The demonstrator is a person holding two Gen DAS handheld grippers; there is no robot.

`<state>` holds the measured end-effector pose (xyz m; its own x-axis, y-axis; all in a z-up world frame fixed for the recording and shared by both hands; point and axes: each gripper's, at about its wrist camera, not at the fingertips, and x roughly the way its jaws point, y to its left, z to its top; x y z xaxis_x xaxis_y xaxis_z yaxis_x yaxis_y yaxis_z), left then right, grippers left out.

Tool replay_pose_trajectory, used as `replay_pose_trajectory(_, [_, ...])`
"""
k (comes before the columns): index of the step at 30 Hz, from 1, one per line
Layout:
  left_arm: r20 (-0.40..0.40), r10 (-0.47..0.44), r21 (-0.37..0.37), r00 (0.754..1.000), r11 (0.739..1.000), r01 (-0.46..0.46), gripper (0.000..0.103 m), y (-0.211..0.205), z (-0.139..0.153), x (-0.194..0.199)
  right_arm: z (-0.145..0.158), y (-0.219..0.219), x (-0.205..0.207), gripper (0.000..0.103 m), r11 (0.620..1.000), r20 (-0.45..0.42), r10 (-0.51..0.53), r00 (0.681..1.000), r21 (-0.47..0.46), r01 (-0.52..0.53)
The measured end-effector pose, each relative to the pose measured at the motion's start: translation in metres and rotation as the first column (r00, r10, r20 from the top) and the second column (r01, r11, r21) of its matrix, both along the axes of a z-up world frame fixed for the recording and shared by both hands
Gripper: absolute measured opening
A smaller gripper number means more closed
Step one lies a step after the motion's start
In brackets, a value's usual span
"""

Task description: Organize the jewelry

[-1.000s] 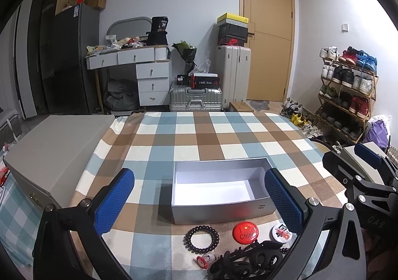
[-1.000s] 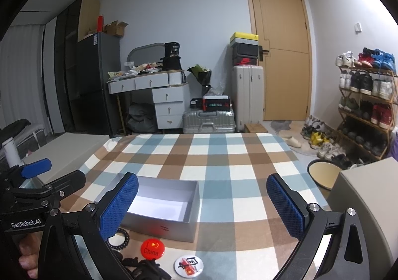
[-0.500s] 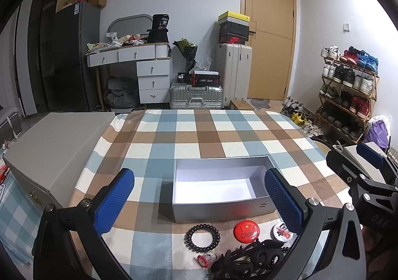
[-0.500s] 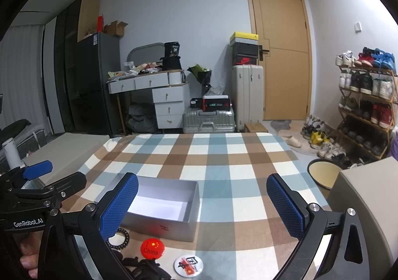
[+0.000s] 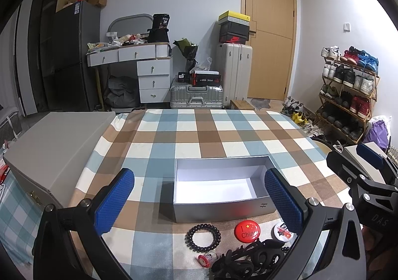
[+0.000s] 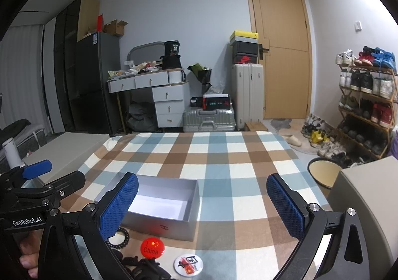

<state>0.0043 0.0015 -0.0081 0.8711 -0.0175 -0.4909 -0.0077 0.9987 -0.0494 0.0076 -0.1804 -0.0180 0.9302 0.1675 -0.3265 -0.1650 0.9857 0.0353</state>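
A black tangle [image 5: 251,258] at the near edge of the tabletop [image 5: 199,130] was cut off by the picture, so I could not tell what it was. A tiny red and clear thing [image 5: 207,256] beside it was too small to make out.

The left gripper [image 5: 199,199] had its jaws spread wide and held nothing. The right gripper [image 6: 202,204] was the same. Both hung above the near edge and pointed across the tabletop.

An open, empty box [image 5: 219,186] sat near that edge. In front of it lay a bead bracelet [image 5: 203,237], a red badge [image 5: 247,231] and a white badge [image 5: 283,231].
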Motion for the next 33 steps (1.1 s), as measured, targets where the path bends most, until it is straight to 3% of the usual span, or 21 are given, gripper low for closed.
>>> replay_pose_trajectory(5, [0.006, 0.003, 0.013, 1.0, 1.0, -0.003, 0.102, 0.007, -0.001, -0.001, -0.003, 0.002, 0.001, 0.103, 1.0, -0.02, 0.004, 1.0, -0.025, -0.004])
replay_pose_trajectory(14, [-0.056, 0.023, -0.051, 0.998, 0.998, -0.026, 0.102, 0.029, -0.007, 0.004, -0.007, 0.006, 0.005, 0.103, 0.998, -0.068, 0.05, 0.996, -0.029, -0.052])
replay_pose_trajectory(19, [-0.091, 0.017, -0.063, 0.996, 0.998, -0.022, 0.102, 0.031, -0.01, 0.007, -0.017, 0.011, 0.013, 0.103, 0.992, -0.158, 0.117, 0.981, -0.028, -0.123])
replay_pose_trajectory(22, [-0.103, 0.019, -0.061, 0.994, 0.998, -0.026, 0.102, 0.034, -0.012, 0.009, -0.03, 0.018, 0.017, 0.103, 0.976, -0.244, 0.205, 0.948, -0.019, -0.216])
replay_pose_trajectory(28, [-0.117, 0.026, -0.058, 0.993, 0.998, -0.033, 0.102, 0.042, -0.013, 0.006, -0.062, 0.034, 0.019, 0.101, 0.931, -0.426, 0.327, 0.843, -0.008, -0.366])
replay_pose_trajectory(31, [-0.127, 0.026, -0.06, 0.992, 0.998, -0.034, 0.102, 0.045, -0.013, 0.006, -0.075, 0.04, 0.019, 0.095, 0.917, -0.489, 0.346, 0.801, -0.005, -0.399])
replay_pose_trajectory(33, [-0.128, 0.026, -0.06, 0.991, 0.998, -0.034, 0.102, 0.046, -0.013, 0.005, -0.085, 0.042, 0.022, 0.081, 0.912, -0.542, 0.348, 0.765, 0.007, -0.41])
